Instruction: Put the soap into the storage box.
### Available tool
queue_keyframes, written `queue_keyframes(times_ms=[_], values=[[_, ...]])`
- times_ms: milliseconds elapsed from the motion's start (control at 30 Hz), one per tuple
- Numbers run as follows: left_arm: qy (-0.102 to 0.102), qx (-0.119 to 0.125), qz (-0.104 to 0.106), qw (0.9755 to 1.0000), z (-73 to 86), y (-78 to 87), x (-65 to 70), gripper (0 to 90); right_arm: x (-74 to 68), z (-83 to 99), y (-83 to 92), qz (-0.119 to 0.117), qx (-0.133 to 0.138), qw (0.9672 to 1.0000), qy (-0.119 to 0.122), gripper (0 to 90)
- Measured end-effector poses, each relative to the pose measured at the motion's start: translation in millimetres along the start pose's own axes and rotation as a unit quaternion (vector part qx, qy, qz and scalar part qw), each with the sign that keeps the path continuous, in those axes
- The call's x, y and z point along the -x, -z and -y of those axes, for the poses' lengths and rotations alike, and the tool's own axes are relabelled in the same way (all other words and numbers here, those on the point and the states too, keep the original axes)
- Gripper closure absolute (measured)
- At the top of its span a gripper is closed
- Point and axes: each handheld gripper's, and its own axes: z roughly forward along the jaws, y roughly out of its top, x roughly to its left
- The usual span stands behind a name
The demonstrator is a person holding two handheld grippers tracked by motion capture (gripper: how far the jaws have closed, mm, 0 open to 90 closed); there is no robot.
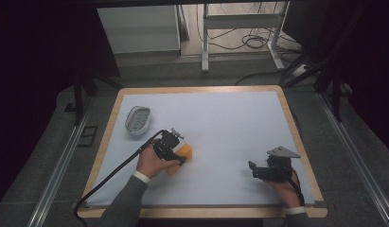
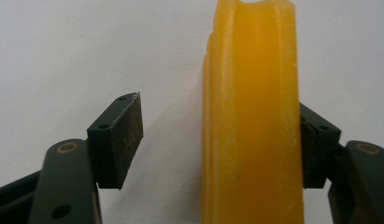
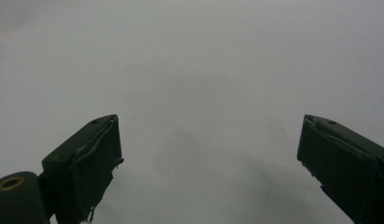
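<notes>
A yellow-orange block (image 1: pixel 183 153) lies on the white mat (image 1: pixel 225 123), left of the middle. My left gripper (image 1: pixel 177 160) sits over it, held by a hand that comes in from below. In the left gripper view the block (image 2: pixel 252 116) stands between the jaws. The right-hand pad (image 2: pixel 311 140) rests against its side, while the left-hand pad (image 2: pixel 126 130) is a clear gap away from it. My right gripper (image 1: pixel 253 170) rests low over the mat at the front right, pointing left. Its jaws (image 3: pixel 210 119) are wide apart over bare mat.
A white oval slotted dish (image 1: pixel 137 119) sits at the left of the mat, behind the left hand. The mat covers a wooden table whose rim (image 1: pixel 296 137) shows all round. Beyond the far edge are desk legs and cables on the floor.
</notes>
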Motion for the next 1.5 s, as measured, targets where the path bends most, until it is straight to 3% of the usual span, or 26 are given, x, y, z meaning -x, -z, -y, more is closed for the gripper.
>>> queue_keyframes(times_ms=[100,267,433,700,800,1133,1433,1500], values=[[0.000,0.000,0.010,1.0000,-0.4,-0.6,0.9,34.6,-0.1,0.0,-0.2,0.000,0.000,1.0000,0.000,6.3],[-0.008,-0.012,0.009,0.9999,0.2,-4.9,3.7,40.3,-0.3,0.0,-0.2,0.000,0.000,1.0000,0.000,6.3],[-0.013,-0.015,0.028,0.9994,0.0,-4.3,7.1,58.2,0.2,0.1,0.0,0.001,0.000,1.0000,-0.001,6.3],[-0.030,-0.012,0.009,0.9994,0.7,-2.5,12.1,60.5,0.5,0.2,0.2,0.001,0.000,1.0000,-0.001,6.3],[-0.033,-0.011,0.022,0.9991,0.1,0.2,11.7,60.6,1.4,0.6,-0.2,0.002,0.000,1.0000,-0.003,6.3],[-0.019,0.007,0.025,0.9995,-2.2,28.3,-8.9,60.7,2.7,0.1,1.8,0.004,0.004,1.0000,-0.005,6.3],[0.011,0.029,0.007,0.9995,0.5,61.8,-37.9,60.7,5.6,0.2,2.9,0.006,0.006,0.9999,-0.011,6.3],[0.011,0.027,-0.006,0.9996,0.1,66.4,-41.9,60.7,6.1,-0.2,3.6,0.008,0.008,0.9999,-0.012,6.4]])
